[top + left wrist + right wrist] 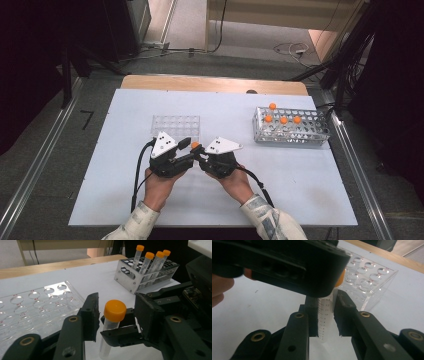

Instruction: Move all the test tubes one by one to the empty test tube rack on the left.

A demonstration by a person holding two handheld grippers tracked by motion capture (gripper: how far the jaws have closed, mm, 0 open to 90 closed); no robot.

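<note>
Tube (111, 325) with orange cap (115, 310) is held upright between both grippers, over the white table (280, 180), just in front of the clear well rack (176, 125). Its graduated body is pinched by the right gripper (325, 317), jaws pressed against both sides below the cap, as seen in the right gripper view. The left gripper (116, 315) is spread: its two jaws stand either side of the cap, apart from it, no contact seen. The long axis of the tube is close to vertical, slightly leaning; the cap sits at jaw-tip height of the left gripper, dead centre in its opening. In the high view the left gripper (186, 150) and right gripper (199, 152) are met tip to tip, the cap between them. The next move is judged to be a closing on the cap by the left gripper, for unscrewing or handover; only closing is needed, no approach. The metal rack (292, 129) with four more capped tubes is well apart, to the right and farther back.
</note>
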